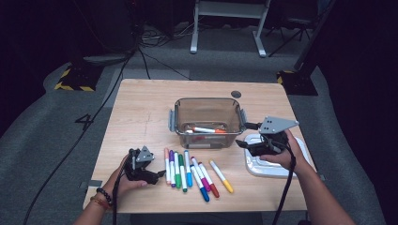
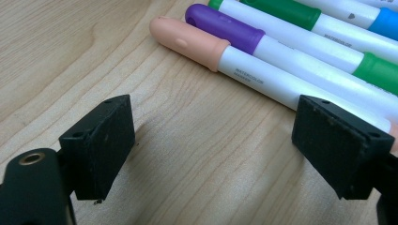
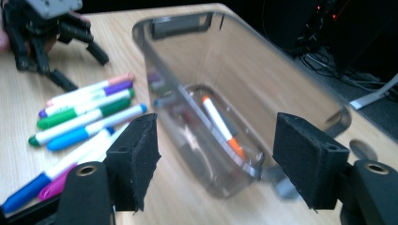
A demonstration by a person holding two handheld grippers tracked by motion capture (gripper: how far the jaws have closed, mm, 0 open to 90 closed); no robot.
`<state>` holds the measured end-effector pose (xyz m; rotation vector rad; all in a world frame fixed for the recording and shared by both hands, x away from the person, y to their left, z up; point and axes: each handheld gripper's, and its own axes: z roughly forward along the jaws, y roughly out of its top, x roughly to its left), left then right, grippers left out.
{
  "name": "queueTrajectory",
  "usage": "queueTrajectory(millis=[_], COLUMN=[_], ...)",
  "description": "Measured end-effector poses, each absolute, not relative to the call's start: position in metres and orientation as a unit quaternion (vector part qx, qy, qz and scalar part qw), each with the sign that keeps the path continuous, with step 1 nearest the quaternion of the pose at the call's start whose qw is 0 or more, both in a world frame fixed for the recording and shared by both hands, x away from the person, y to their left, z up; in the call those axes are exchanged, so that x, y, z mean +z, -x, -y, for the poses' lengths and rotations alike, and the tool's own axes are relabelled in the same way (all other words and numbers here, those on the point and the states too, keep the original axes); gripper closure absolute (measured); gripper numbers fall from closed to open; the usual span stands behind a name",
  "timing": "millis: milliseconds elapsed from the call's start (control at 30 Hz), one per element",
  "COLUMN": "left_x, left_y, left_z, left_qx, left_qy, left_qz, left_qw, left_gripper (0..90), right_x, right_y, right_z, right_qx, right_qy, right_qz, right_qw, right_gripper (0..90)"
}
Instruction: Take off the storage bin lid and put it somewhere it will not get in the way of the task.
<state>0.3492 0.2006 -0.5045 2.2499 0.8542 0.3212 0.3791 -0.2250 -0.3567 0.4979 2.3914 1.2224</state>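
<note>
Hovering beside bin (image 1: pixel 207 123), right claw (image 3: pixel 213 161) wide, empty (orange marker (image 3: pixel 220 126) inside); left claw (image 2: pixel 213 140) wide beside markers (image 1: pixel 187 168).

Grey carpet (image 1: pixel 42 136) (cables (image 1: pixel 155 35) trailing) in darkness

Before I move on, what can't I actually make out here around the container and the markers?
- Container, high view: the tinted wall hides whether more than the orange marker lies inside.
- Right gripper view: the container's contents are blurred.
- Left gripper view: the peach marker and its neighbours are cut off by the frame edge.
- Lid: partly covered by the right hand.
</note>
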Motion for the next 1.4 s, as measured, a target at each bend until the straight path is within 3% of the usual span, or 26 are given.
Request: queueTrajectory(millis=[233,700,1000,1200,1400], left_x=[-0.505,-0.505,-0.505,-0.505,-0.505], left_y=[-0.349,-0.349,-0.349,-0.349,-0.349], left_z=[-0.201,-0.201,-0.201,-0.201,-0.201], left_qx=[0.124,0.124,0.124,0.124,0.124], left_qy=[-0.868,-0.868,-0.868,-0.868,-0.868], left_qz=[-0.330,-0.330,-0.330,-0.330,-0.330], left_qw=[0.349,0.350,0.349,0.349,0.349], left_gripper=[14.0,14.0,14.0,14.0,14.0], right_x=[-0.385,-0.464,-0.480,-0.488,-0.491], right_y=[-0.360,-0.331,-0.327,-0.333,-0.346], right_z=[0.229,0.215,0.204,0.205,0.215], right_qx=[0.430,0.391,0.377,0.360,0.351], right_qy=[-0.179,-0.179,-0.180,-0.194,-0.223], right_qz=[-0.865,-0.898,-0.905,-0.909,-0.905], right_qw=[0.186,0.096,0.078,0.085,0.091], right_gripper=[31.2,32.0,32.7,42.0,60.7])
